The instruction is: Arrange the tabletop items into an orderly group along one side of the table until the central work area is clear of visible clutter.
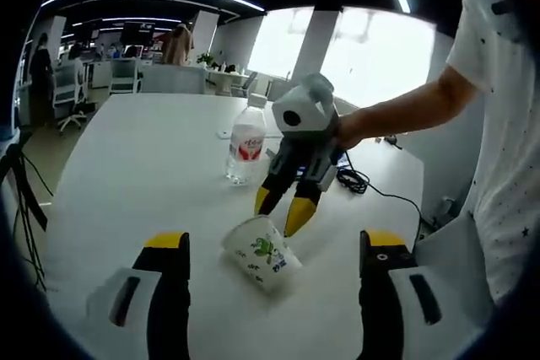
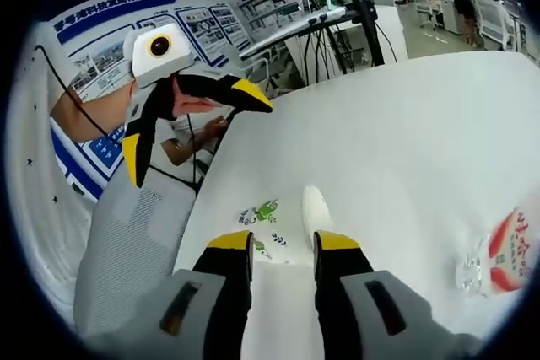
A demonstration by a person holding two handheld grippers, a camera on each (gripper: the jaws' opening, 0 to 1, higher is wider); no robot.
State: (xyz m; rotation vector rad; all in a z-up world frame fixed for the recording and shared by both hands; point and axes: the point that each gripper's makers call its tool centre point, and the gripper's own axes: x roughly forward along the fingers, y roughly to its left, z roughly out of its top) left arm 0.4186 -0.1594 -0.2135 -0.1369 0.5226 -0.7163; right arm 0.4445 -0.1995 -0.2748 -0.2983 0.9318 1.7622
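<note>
1. Worktop [image 1: 143, 174]: big white slab, smooth matte, rounded edge. Its middle is bare apart from the items below, so most of the surface is already free. The nearby things aren't lined up along a side yet; my read is the task is mid-way at best.
2. Office behind: chairs, desks, bright windows in the left gripper view; wall posters and a grey mesh chair back [image 2: 126, 250] in the right gripper view. Not part of the job.
3. Water bottle [image 1: 246, 145]: clear plastic, ribbed, red-and-white label, white cap, standing upright near the far right part of the worktop, just behind the cup. Untouched, not yet grouped.
4. Black cable [image 1: 359, 181]: loose coil on the worktop by the right edge, beyond the bottle. Also clutter left to deal with, by my judgement.
5. Paper cup [image 1: 261, 255]: white, tapered, green printed motif, lying on its side near the front edge, mouth towards the right gripper. Thin card, light, likely to roll or crush under a hard squeeze.
6. Right gripper [image 1: 287, 212]: yellow-tipped black jaws straddle the cup's rim end; in the right gripper view the rim [image 2: 314, 212] sits between the tips. Jaws narrowly apart; can't tell if they're pinching yet.
7. Left gripper [image 1: 274, 246]: jaws spread wide, released, holding nothing, either side of the cup from the near end.
</note>
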